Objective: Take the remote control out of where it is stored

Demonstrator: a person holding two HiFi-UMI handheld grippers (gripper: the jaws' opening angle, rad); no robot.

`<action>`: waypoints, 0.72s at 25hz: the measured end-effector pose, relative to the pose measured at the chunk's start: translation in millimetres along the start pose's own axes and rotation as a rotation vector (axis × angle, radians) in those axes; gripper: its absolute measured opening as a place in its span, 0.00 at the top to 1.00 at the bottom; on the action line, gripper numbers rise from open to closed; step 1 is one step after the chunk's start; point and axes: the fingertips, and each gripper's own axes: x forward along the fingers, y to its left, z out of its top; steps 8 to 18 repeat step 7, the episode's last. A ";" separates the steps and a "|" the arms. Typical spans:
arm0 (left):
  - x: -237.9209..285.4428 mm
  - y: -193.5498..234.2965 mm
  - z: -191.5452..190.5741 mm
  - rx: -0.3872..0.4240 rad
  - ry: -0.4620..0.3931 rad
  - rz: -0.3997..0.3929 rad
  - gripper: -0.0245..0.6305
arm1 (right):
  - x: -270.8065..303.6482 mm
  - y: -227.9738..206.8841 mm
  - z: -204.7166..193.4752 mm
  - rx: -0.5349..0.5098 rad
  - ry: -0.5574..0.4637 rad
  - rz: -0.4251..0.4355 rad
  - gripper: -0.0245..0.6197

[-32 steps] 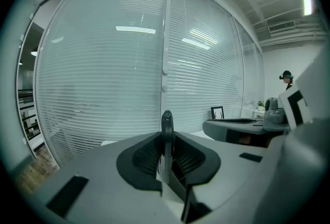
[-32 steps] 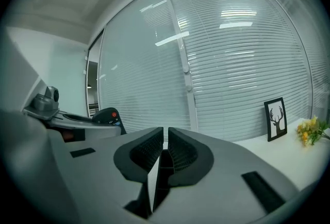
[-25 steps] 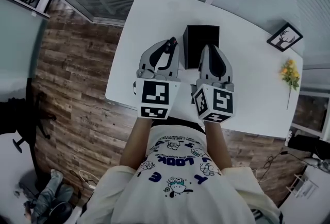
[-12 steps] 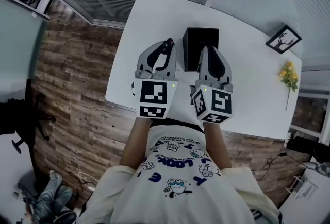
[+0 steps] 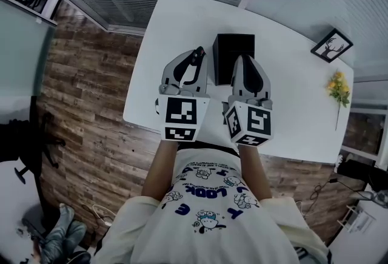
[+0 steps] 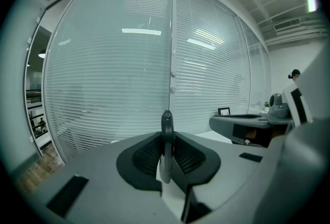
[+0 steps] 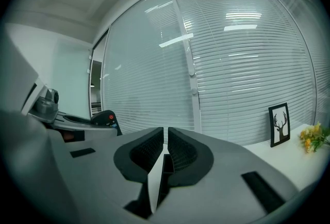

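Observation:
The remote control (image 6: 166, 148) is a thin dark slab seen edge-on in the left gripper view, standing upright between the pads. My left gripper (image 6: 166, 133) is shut on it. In the right gripper view the remote's top end (image 7: 105, 118), with a red button, pokes out of the left gripper. From the head view the remote (image 5: 197, 55) is lifted above the white table (image 5: 176, 20), just left of the black box (image 5: 234, 57). My right gripper (image 5: 242, 64) hovers at the box's near edge, its jaws shut with nothing between them (image 7: 165, 135).
A framed deer picture (image 5: 331, 45) and a small bunch of yellow flowers (image 5: 339, 88) stand at the table's right end. Window blinds run behind the table. Wooden floor lies off the table's left and near edges.
The head view has drifted slightly. Both grippers keep their pose, the left one still gripping the remote.

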 end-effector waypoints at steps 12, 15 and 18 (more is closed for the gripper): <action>0.3 -4.9 1.4 0.006 -0.006 -0.003 0.86 | -2.8 -2.6 -1.1 -0.003 0.000 -0.003 0.89; 0.3 -4.9 1.4 0.006 -0.006 -0.003 0.86 | -2.8 -2.6 -1.1 -0.003 0.000 -0.003 0.89; 0.3 -4.9 1.4 0.006 -0.006 -0.003 0.86 | -2.8 -2.6 -1.1 -0.003 0.000 -0.003 0.89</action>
